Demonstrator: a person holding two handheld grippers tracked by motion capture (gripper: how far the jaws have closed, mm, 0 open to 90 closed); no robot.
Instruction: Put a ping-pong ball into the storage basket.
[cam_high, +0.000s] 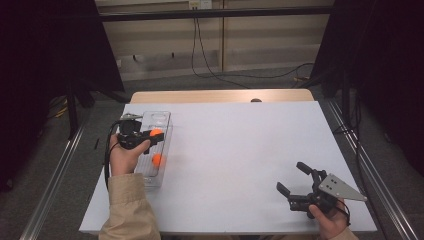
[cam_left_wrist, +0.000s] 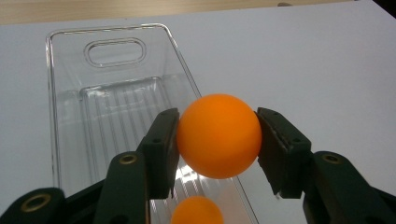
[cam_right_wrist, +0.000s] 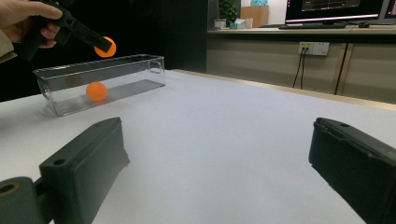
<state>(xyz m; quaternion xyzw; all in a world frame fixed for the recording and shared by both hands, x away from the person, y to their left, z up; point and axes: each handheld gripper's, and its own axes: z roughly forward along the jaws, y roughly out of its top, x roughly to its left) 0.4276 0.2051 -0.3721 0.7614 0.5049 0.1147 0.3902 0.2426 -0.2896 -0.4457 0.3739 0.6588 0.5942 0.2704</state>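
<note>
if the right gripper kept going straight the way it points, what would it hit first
Probably nothing nearby: the right gripper points over bare white table. The clear tray sits off to the left of its line, though depth is hard to judge.

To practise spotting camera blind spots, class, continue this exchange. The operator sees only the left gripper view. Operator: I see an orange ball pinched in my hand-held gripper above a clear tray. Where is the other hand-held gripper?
Observer: The right hand-held gripper is low over the table near its front right corner, well away from the tray.
Operator: Is it carrying anything?
Observer: No. Its jaws stand wide open with nothing between them.
Operator: Is my ball higher than the tray's rim?
Observer: Yes. In the right gripper view the held ball hangs clearly above the rim.
</note>
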